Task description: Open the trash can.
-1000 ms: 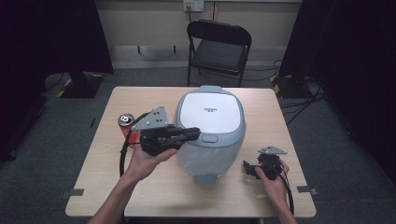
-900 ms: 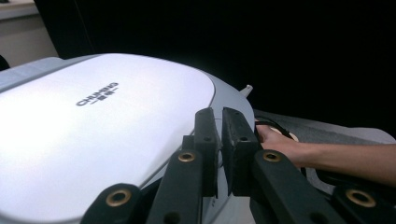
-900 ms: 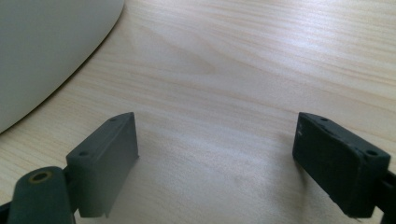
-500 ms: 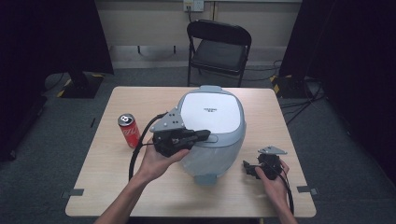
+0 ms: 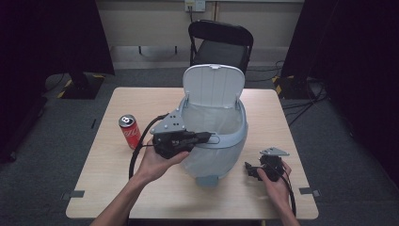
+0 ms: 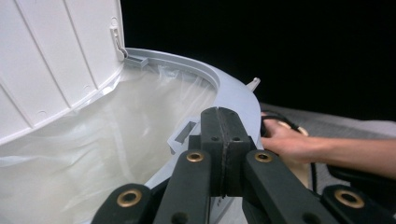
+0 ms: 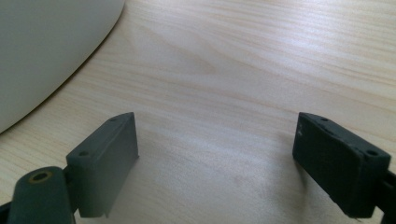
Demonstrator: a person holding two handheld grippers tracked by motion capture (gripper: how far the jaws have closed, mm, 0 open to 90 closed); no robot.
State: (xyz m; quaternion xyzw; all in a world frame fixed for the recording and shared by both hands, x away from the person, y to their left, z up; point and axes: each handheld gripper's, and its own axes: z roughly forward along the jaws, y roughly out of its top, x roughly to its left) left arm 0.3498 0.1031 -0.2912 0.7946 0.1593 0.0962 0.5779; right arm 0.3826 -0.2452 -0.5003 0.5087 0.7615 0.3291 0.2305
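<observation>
Red soda can point(image 5: 129, 131) stands left of centre on tabletop point(image 5: 113, 188). Left tongs point(image 5: 209, 136), jaws pressed together, empty, at front rim of bin point(image 5: 221, 141), lid point(image 5: 214, 84) upright. Right tongs point(image 5: 249, 169) spread wide, resting lower right. Likely next: left tongs fetch can, drop into lined bin.

The table point(image 5: 108, 188) is matt pale wood grain, the bin point(image 5: 235, 136) smooth grey plastic with a filmy translucent liner point(image 6: 93, 154).
</observation>
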